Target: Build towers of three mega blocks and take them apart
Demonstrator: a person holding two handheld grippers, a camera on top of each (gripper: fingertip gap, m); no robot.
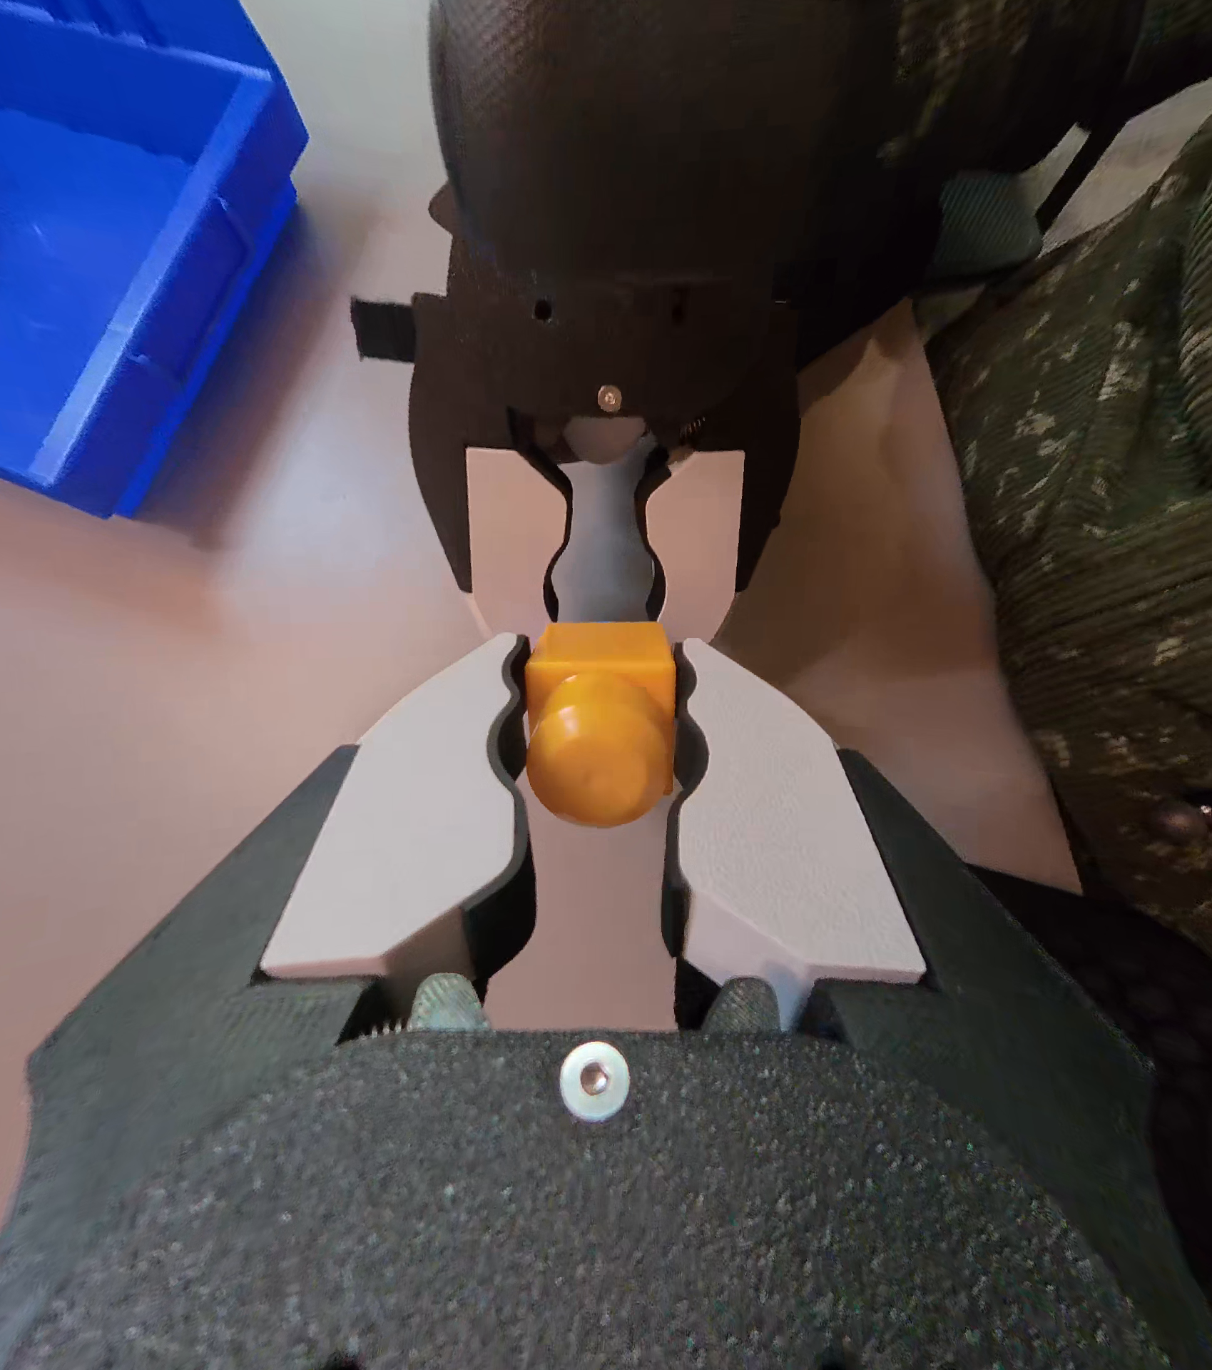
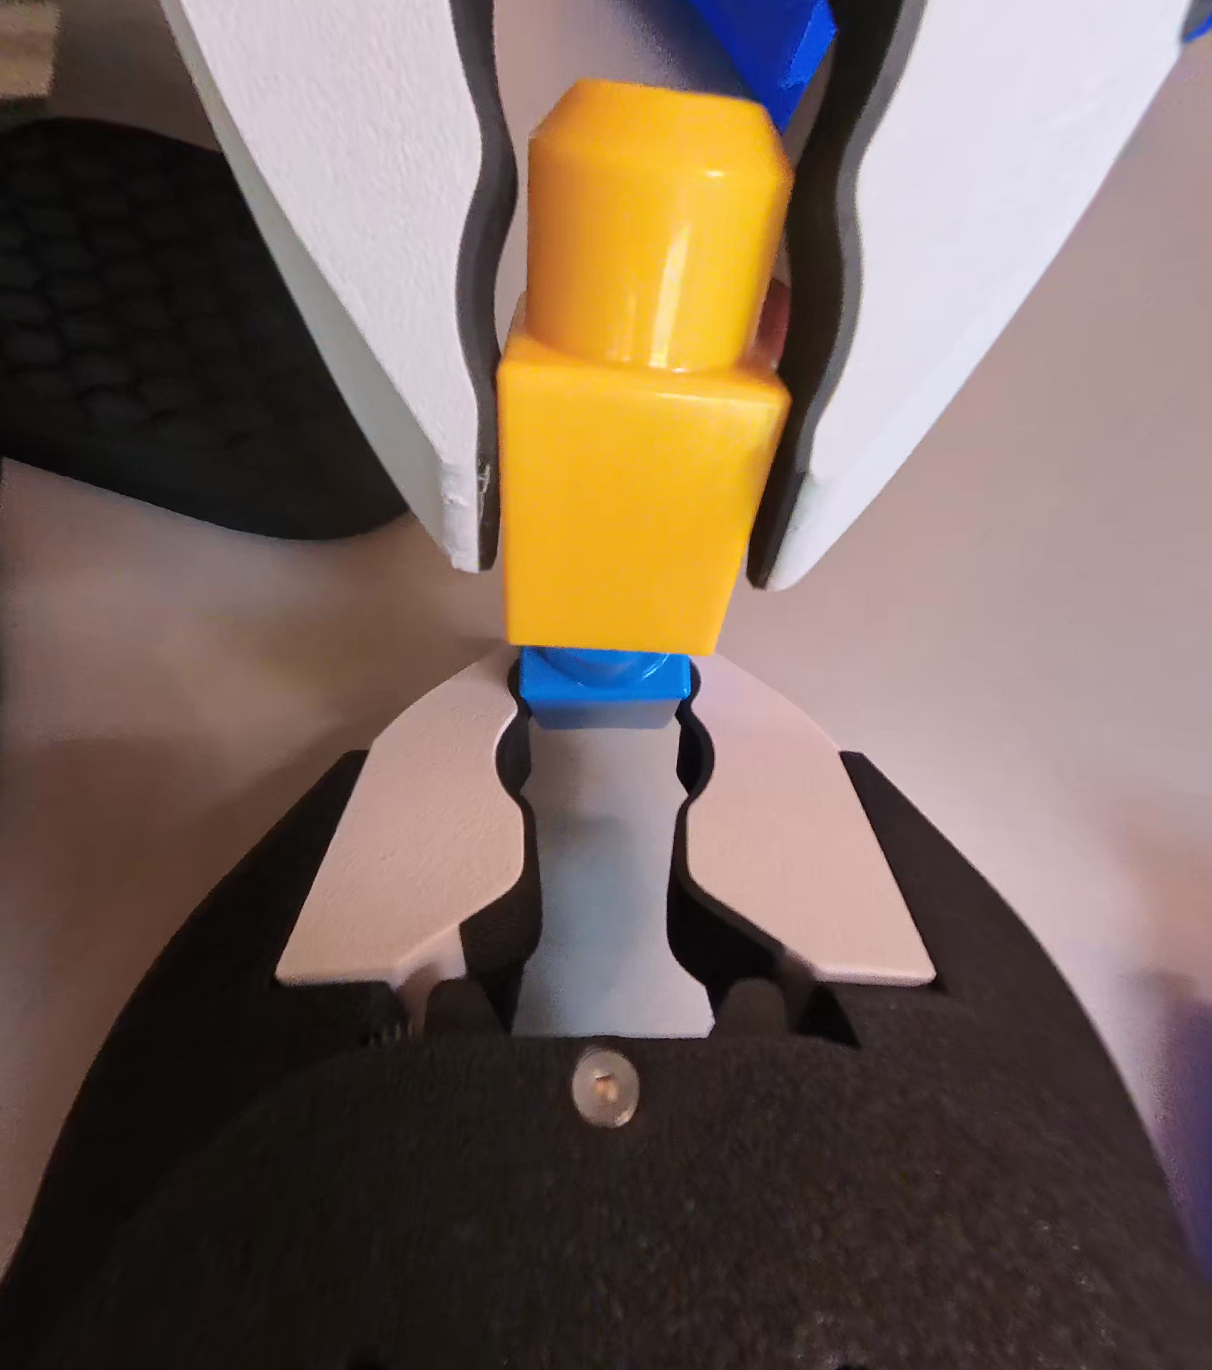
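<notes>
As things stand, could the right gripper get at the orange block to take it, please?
Probably not: the right gripper is shut on the blue block, and the left gripper clamps the orange block on both sides. It would have to let go first.

Left hand-held gripper point(image 1: 599, 712) and right hand-held gripper point(image 2: 603, 693) meet tip-to-tip, both clamped

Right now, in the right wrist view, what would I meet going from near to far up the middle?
The right gripper, then the blue block in its fingers, the yellow block, and the left gripper holding that.
</notes>
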